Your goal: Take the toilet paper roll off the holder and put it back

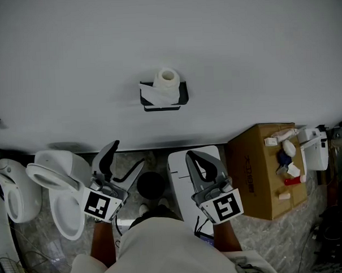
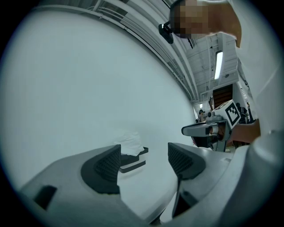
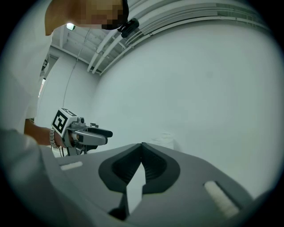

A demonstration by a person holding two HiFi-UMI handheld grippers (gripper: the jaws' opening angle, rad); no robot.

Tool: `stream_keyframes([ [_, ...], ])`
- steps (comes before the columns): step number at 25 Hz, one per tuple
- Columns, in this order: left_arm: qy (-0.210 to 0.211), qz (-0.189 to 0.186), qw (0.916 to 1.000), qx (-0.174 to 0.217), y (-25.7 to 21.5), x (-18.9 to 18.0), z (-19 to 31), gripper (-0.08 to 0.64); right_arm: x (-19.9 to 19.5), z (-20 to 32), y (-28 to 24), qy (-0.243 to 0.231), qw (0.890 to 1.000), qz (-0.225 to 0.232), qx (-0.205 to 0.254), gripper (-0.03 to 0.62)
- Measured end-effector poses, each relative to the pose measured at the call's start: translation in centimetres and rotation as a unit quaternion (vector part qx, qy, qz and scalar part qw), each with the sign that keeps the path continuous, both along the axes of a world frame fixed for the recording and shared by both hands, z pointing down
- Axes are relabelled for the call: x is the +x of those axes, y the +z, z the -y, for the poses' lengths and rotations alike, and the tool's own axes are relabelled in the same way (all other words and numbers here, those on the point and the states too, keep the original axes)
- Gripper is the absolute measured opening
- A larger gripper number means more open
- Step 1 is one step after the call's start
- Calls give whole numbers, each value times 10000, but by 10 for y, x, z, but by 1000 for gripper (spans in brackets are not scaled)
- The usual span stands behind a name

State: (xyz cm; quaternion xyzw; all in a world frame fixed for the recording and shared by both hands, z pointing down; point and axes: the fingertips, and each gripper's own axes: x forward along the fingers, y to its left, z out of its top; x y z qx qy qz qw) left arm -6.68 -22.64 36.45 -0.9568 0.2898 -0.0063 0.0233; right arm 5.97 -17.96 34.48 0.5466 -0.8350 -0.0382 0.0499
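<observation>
A white toilet paper roll (image 1: 167, 84) stands upright on a black wall holder (image 1: 163, 98) on the pale wall, a loose sheet hanging over its left front. In the left gripper view the roll (image 2: 130, 143) and holder (image 2: 133, 162) show between the jaws, far off. My left gripper (image 1: 126, 157) is open and empty, held low left of the holder. My right gripper (image 1: 190, 154) is shut with nothing in it, tips meeting, low and right of the holder. In the right gripper view the roll (image 3: 165, 141) is faint beyond the shut gripper (image 3: 142, 145).
A white toilet (image 1: 57, 186) stands at lower left, a second one (image 1: 12, 188) at the far left. A cardboard box (image 1: 266, 171) at right carries small bottles and items. A white bin (image 1: 181, 178) and a black round object (image 1: 151, 185) sit on the floor below the holder.
</observation>
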Motion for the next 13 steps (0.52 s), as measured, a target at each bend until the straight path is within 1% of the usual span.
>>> stream_keyframes([
  [1, -12, 3, 10000, 19, -1, -1, -1, 321, -1, -1, 1, -20, 10000, -21, -20, 8],
  [2, -53, -5, 10000, 53, -2, -3, -1, 302, -2, -1, 2, -40, 10000, -40, -33, 8],
  [4, -235, -87, 9996, 110, -5, -10, -1, 236, -5, -3, 2, -94, 9999, -66, -53, 8],
  [6, -409, -194, 9989, 91, -8, -20, 1, 209, -9, -5, 2, -145, 9998, -74, -62, 8],
  [7, -455, -211, 9987, 108, -9, -23, 1, 184, -10, -6, 2, -157, 9998, -70, -64, 8],
  [8, -464, -197, 9986, 167, -10, -25, -1, 118, -11, -8, 3, -166, 9998, -62, -68, 8],
  [9, -412, -170, 9987, 247, -12, -25, -4, 3, -12, -9, 3, -176, 9998, -52, -72, 8],
  [13, 194, -181, 9989, 393, -21, -5, -26, -1, -15, -9, -1, -211, 9998, 35, 3, 8],
])
